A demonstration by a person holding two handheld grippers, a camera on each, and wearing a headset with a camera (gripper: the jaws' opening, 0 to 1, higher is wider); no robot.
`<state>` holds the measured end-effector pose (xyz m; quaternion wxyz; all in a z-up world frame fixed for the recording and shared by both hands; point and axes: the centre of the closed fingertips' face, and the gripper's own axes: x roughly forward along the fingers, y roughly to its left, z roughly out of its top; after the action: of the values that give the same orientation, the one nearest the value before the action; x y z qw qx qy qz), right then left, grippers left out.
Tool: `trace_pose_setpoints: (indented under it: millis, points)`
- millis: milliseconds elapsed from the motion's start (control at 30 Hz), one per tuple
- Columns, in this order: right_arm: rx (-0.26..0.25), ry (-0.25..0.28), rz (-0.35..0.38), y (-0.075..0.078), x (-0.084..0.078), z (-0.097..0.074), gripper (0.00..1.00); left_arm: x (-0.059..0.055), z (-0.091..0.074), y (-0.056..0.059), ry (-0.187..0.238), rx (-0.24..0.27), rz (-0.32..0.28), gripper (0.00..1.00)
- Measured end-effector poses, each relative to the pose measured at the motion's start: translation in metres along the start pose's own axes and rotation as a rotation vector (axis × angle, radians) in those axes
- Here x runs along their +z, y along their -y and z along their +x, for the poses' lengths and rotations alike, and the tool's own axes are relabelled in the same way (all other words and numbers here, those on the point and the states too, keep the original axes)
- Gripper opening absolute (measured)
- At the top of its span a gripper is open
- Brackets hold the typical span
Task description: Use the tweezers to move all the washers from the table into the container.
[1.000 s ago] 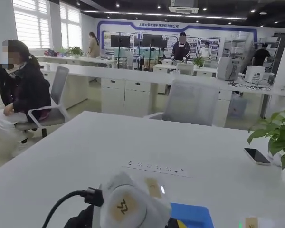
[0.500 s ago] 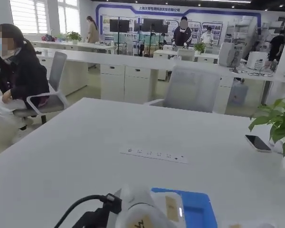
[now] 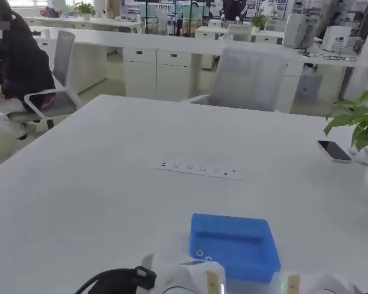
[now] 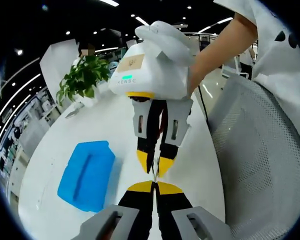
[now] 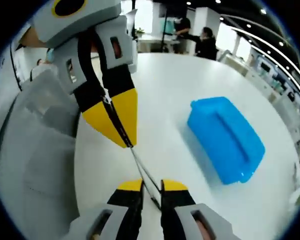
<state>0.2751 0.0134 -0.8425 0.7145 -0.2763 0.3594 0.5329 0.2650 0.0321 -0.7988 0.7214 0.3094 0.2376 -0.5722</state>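
On the head view: white table (image 3: 98, 184), blue container (image 3: 233, 268) on it close to my side, power strip (image 3: 199, 170) further back, phone (image 3: 334, 150) and plant (image 3: 357, 119) off to the right. Where the washers lie I can't tell. Right gripper view: right gripper (image 5: 153, 188) has its jaws narrow with the tweezers (image 5: 141, 167) running up between them. It looks like contact on both sides, but I can't confirm how hard the squeeze is. Left gripper (image 5: 126, 142) comes in from top-left, jaws closed on the far end of the same tweezers. So the tool hangs between both grippers over the table, with the container off to one side and well apart. Tweezers look like thin bright steel, slim legs, almost nothing to see edge-on. Left gripper view: own jaws pinched tight together, right gripper nose to nose with them, only a sliver of metal bridging the tips. Container lies on the table to the left of them. My read on handling: the tweezers are light, stiff lengthwise, springy across the legs, and smooth, so they can twist or slip in the jaws. I'd take them mid-leg with the jaws across both legs, so closing the jaws closes the tips. I'd expect the washers to be small, flat, hard and slick, so pinch them by the rim.
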Motion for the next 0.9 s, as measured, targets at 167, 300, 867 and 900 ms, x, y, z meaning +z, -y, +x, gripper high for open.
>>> trace_pose_setpoints:
  millis: [167, 300, 867, 900]
  points:
    - [-0.062, 0.110, 0.159, 0.005, 0.005, -0.014, 0.20, -0.022, 0.004, -0.003, -0.039, -0.027, -0.030, 0.00]
    - [-0.145, 0.150, 0.248, 0.006, -0.001, -0.041, 0.28, -0.041, 0.013, -0.001, -0.094, -0.050, -0.048, 0.00]
    - [-0.279, 0.261, 0.480, -0.028, -0.011, -0.103, 0.46, -0.064, 0.027, 0.000, -0.190, -0.023, -0.087, 0.00]
    - [-0.286, 0.273, 0.486, -0.027, -0.010, -0.106, 0.47, -0.064, 0.027, 0.000, -0.191, -0.021, -0.091, 0.00]
